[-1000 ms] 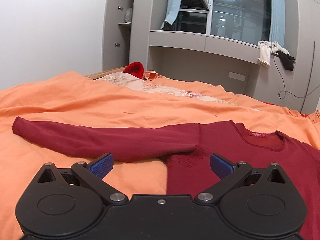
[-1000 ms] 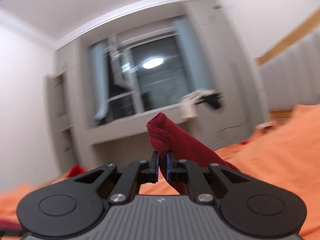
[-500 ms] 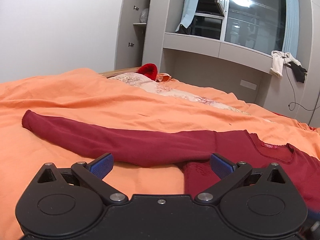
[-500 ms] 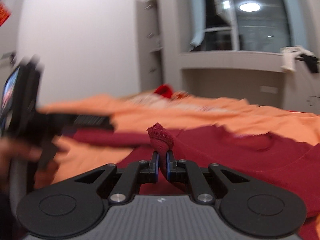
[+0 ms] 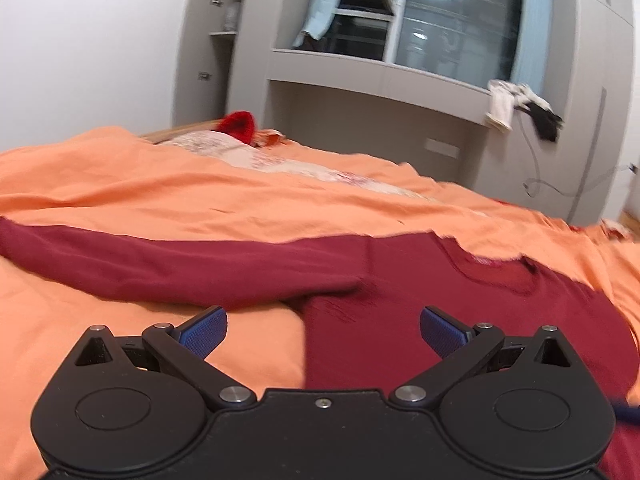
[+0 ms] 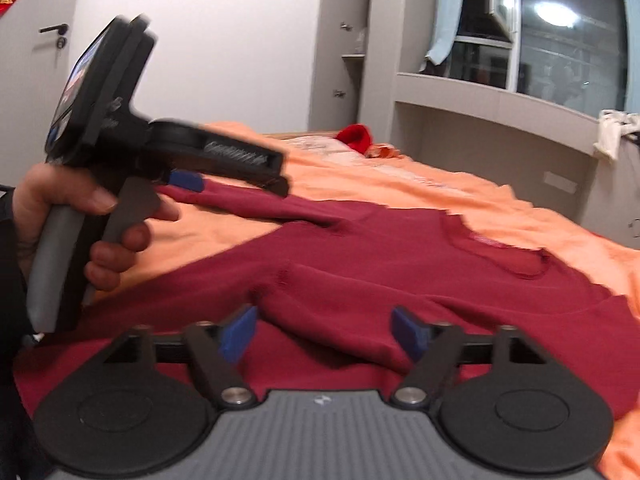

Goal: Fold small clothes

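Knit maroon sweater [image 6: 400, 256] flat; right gripper [image 6: 324, 330] jaws apart.

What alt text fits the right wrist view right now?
The right gripper hangs open over a dark red sweater spread on an orange bedspread, one sleeve folded across its body. At left, a hand holds the left gripper above the other sleeve.

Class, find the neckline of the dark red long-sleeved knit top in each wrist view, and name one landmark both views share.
Left wrist view: the neckline lies right of centre, beyond the open left gripper.
Right wrist view: the neckline sits right of centre, beyond the open right gripper.
Shared landmark: the bright red plush item at the bed's far end.
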Tool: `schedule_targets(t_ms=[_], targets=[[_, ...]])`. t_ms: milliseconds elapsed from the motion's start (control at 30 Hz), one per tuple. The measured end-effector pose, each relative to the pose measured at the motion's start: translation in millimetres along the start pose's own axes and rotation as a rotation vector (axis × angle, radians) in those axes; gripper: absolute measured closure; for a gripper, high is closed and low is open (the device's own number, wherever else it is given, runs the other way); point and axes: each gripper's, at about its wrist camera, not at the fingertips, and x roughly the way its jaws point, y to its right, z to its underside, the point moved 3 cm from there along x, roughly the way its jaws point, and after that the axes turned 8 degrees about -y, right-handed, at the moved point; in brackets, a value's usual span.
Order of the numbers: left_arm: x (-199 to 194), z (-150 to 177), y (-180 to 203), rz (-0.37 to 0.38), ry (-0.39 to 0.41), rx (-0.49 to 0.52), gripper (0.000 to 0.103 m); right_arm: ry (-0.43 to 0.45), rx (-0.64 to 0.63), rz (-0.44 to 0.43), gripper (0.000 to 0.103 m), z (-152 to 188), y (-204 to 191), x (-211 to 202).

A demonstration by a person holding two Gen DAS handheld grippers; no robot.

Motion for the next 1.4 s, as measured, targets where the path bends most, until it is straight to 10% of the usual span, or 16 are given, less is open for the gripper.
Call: schedule_targets(t_ms=[400,867,1033,1233,1400], targets=[[27.0,29.4,39.3,0.059,-0.161,0.168,0.000,-0.036,0.187,0.309,0.001,35.8,116.0,-49.4],[32.9,33.8,43.5,0.048,-0.182,0.182,0.000,-0.206,0.027,0.579,0.019,90.2,167.6,-12.0],[33.8,33.5,44.0,0.050,-0.185,0.186,0.000,-0.186,-0.073,0.635,0.038,87.1,165.9,0.3],[32.3,33.7,43.7,0.055,-0.181,0.188,0.000,-0.218,-0.088,0.612,0.090,87.7,166.7,7.9],[28.4,34.8,46.6,0.067,-0.162,0.206,0.000,-0.116,0.246,0.550,0.097,79.1,197.3,-14.8]])
